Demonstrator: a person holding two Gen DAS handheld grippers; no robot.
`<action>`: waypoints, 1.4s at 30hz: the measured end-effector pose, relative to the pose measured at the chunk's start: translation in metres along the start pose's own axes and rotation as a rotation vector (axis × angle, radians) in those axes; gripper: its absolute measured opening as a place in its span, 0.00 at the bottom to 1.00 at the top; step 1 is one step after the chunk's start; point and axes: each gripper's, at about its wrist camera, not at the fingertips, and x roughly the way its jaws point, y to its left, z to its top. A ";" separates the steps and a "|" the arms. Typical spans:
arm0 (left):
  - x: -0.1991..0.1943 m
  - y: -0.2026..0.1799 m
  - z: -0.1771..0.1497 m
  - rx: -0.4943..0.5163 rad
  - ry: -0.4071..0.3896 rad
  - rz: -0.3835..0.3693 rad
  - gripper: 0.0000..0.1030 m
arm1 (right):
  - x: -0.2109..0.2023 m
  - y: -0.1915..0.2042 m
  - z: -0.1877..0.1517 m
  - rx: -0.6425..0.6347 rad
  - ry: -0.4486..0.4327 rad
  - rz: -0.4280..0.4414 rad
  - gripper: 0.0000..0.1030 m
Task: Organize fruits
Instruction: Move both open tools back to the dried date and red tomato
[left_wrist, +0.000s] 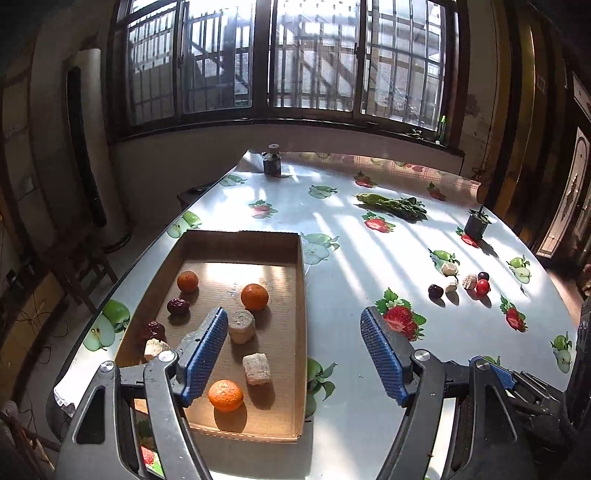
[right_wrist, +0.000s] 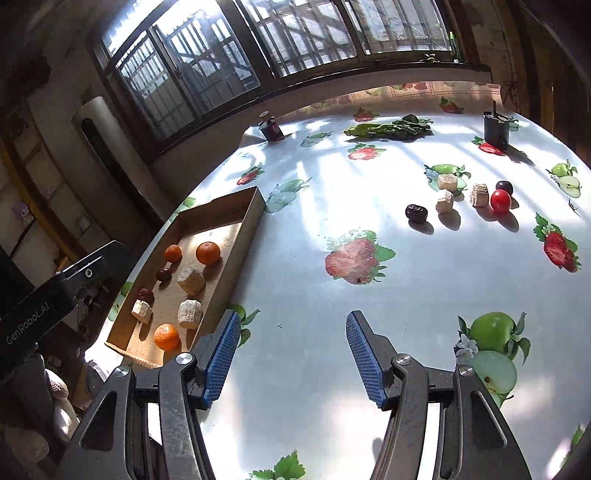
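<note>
The left gripper (left_wrist: 293, 356) hangs released above the cardboard tray (left_wrist: 301, 332) at lower left, fingers pointing toward the window. The right gripper (right_wrist: 291, 362) hovers released over bare tablecloth (right_wrist: 314, 221); loose fruits (right_wrist: 500, 201) cluster at upper right

text: "GenRobot.AI" | on: black device arm (right_wrist: 48, 295) (white lettering, left edge) | other text: none
</note>
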 end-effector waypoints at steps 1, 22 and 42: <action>0.004 -0.008 0.001 0.000 0.007 -0.021 0.72 | -0.005 -0.011 0.000 0.020 -0.006 -0.021 0.62; 0.055 -0.084 -0.002 0.069 0.174 -0.220 0.72 | -0.023 -0.099 0.007 0.163 -0.033 -0.143 0.67; 0.124 -0.093 0.045 -0.018 0.249 -0.270 0.76 | 0.003 -0.155 0.141 0.067 -0.092 -0.326 0.72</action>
